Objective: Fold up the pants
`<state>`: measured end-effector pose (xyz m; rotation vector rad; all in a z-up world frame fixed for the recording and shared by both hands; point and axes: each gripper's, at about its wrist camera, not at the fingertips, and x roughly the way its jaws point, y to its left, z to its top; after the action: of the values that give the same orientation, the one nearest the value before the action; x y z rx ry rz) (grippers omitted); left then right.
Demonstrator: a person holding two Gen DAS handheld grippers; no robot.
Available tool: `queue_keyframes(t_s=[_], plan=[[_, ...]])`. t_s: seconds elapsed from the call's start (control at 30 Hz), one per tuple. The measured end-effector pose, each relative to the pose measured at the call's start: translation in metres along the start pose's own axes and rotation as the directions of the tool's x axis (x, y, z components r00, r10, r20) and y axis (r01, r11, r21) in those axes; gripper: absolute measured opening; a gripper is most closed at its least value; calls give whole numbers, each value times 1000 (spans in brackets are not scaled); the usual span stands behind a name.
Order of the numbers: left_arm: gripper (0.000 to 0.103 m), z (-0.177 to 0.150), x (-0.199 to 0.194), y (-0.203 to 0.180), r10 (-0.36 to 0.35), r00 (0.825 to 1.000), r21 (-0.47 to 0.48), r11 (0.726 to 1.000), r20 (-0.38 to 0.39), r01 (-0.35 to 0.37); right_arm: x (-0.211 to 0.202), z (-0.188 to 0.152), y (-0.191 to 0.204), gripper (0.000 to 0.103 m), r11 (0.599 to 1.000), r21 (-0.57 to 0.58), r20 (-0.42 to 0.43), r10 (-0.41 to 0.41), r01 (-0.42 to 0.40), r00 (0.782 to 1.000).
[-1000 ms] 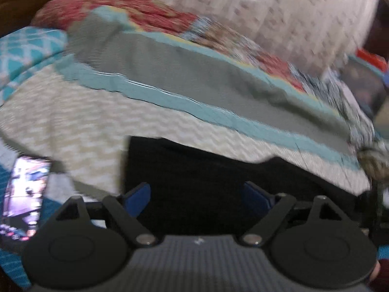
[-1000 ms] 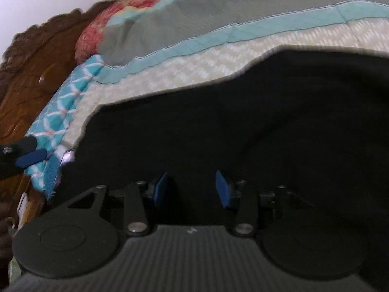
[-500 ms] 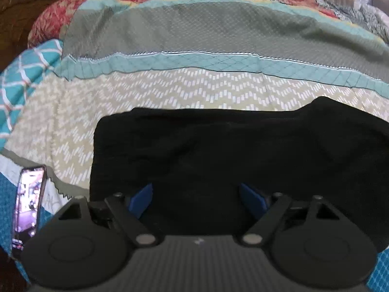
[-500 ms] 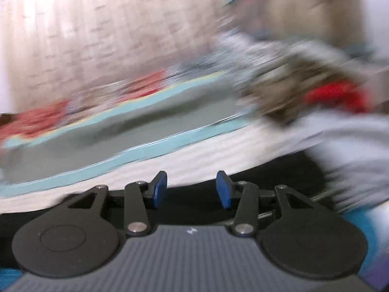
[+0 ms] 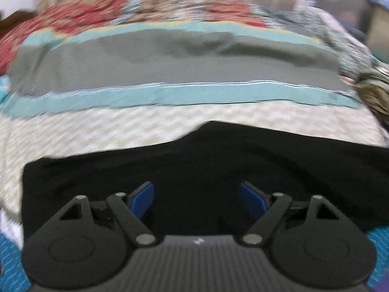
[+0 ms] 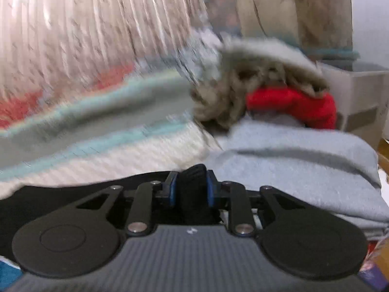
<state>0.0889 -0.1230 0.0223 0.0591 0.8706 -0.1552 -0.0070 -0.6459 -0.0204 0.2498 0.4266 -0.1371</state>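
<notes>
The black pants (image 5: 199, 160) lie spread on a striped quilt (image 5: 170, 56) on the bed. My left gripper (image 5: 197, 198) is open, its blue pads wide apart just above the pants' near part. My right gripper (image 6: 190, 189) is shut on a bunched fold of the black pants (image 6: 192, 185) at their right end; the rest of the pants (image 6: 60, 194) stretches to the left below it.
A folded grey-blue blanket (image 6: 304, 160) lies right of the right gripper, with a furry brown garment (image 6: 226, 99) and a red cloth (image 6: 294, 104) behind it. A cardboard box (image 6: 359, 92) stands at the far right. A curtain (image 6: 85, 24) hangs behind the bed.
My right gripper swung right and closed on a fold of the pants. My left gripper stayed open and shifted over the pants; the phone at its left is out of view.
</notes>
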Motion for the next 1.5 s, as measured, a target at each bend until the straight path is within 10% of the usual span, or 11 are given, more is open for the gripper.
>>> queue_keyframes(t_s=[0.27, 0.57, 0.73, 0.93, 1.23, 1.5], plan=[[81, -3, 8, -64, -96, 995, 131, 986, -35, 100, -32, -24, 82, 26, 943, -244, -24, 228, -227, 973], [82, -16, 3, -40, -58, 996, 72, 995, -64, 63, 74, 25, 41, 42, 936, -315, 34, -155, 158, 987], [85, -29, 2, -17, -36, 996, 26, 999, -79, 39, 16, 16, -49, 44, 971, 236, 69, -57, 39, 996], [84, -33, 18, -10, -51, 988, -14, 999, -146, 49, -42, -45, -76, 53, 906, 422, 61, -6, -20, 998], [86, -36, 5, -19, -52, 993, 35, 998, -109, 56, 2, -40, -48, 54, 920, 387, 29, 53, -60, 998], [86, -36, 15, -7, -51, 987, -31, 998, -154, 47, 8, -42, 22, 57, 996, -27, -3, -81, 81, 997]])
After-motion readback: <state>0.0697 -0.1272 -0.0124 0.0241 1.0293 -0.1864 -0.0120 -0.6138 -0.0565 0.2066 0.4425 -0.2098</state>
